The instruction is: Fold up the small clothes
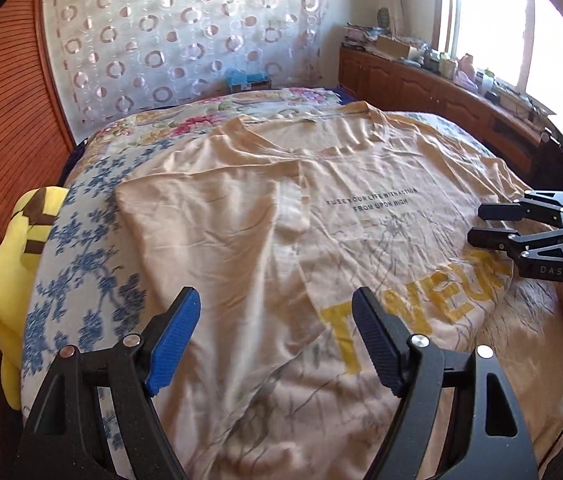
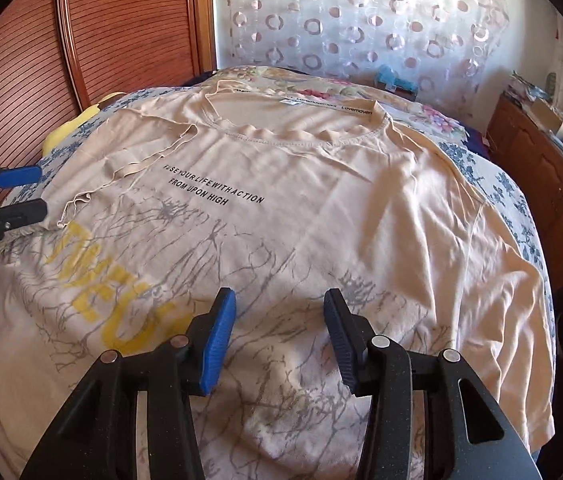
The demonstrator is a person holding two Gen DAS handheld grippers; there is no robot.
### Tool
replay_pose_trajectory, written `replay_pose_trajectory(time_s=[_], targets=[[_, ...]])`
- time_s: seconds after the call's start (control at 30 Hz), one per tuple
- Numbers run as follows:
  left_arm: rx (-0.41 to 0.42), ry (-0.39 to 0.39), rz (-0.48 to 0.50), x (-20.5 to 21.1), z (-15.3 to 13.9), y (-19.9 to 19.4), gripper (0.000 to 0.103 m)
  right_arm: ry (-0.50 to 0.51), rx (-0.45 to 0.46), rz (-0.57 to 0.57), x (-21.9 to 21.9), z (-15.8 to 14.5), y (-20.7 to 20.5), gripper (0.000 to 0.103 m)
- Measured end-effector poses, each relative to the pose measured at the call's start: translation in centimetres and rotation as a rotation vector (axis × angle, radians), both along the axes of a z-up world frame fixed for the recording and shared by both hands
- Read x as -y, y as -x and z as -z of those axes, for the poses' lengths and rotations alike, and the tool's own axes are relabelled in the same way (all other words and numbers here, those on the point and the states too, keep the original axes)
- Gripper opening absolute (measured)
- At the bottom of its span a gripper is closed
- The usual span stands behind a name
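Shirt (image 2: 321, 200) spans bed (image 2: 521, 184); left side folded in, claws apart.

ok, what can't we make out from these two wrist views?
- T-shirt hem: cut off by the bottom edge and the right gripper body, right wrist view.
- Yellow lettering: part covered by the folded-over sleeve, left wrist view.
- Sill clutter: too small, washed out by window glare.

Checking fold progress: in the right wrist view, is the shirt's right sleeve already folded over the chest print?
No, the right sleeve lies spread flat beside the T-shirt, clear of the black chest print.
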State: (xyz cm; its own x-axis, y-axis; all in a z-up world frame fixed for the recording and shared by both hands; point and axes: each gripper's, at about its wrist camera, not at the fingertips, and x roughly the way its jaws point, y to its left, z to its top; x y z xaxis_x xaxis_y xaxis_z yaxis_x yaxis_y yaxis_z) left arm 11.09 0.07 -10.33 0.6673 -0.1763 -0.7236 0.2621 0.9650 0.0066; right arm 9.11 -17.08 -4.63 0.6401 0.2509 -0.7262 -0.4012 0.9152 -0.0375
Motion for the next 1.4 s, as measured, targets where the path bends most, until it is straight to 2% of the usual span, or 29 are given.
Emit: replay_pose_trajectory(time_s=[0.17, 0.27, 0.53, 0.7, 0.87, 1.0, 1.2, 1.4], targets=[[-0.026, -0.015, 0.033, 1.9, 0.7, -1.1, 0.079, -0.023, 0.006, 0.012, 1.0, 0.4, 0.3, 0.065], [-0.047, -0.031, 0.041, 2.7, 1.2, -1.6, 0.079, -0.005, 0.007, 0.006, 0.7, 0.5, 0.4, 0.07], [-0.067, -0.022, 0.039, 3.0, 1.9, -2.2, 0.08, -0.01, 0.0, 0.018, -0.4, 0.5, -0.5, 0.071], [-0.073, -0.018, 0.045, 3.1, 2.0, -2.3, 0.082, -0.037, 0.009, 0.051, 0.7, -0.2, 0.2, 0.071], [-0.074, -0.02, 0.048, 3.2, 2.0, -2.5, 0.084, -0.088, 0.074, 0.105, 4.3, -2.9, 2.7, 0.071], [-0.073, -0.022, 0.047, 3.2, 2.0, -2.4, 0.084, -0.073, 0.12, 0.193, 8.3, -3.9, 4.5, 0.071], [-0.074, -0.021, 0.047, 3.2, 2.0, -2.4, 0.084, -0.089, 0.081, 0.345, 15.3, -2.4, 6.1, 0.071], [-0.074, -0.02, 0.047, 3.2, 2.0, -2.5, 0.084, -0.065, 0.028, 0.412, 18.7, -0.2, 7.1, 0.071]])
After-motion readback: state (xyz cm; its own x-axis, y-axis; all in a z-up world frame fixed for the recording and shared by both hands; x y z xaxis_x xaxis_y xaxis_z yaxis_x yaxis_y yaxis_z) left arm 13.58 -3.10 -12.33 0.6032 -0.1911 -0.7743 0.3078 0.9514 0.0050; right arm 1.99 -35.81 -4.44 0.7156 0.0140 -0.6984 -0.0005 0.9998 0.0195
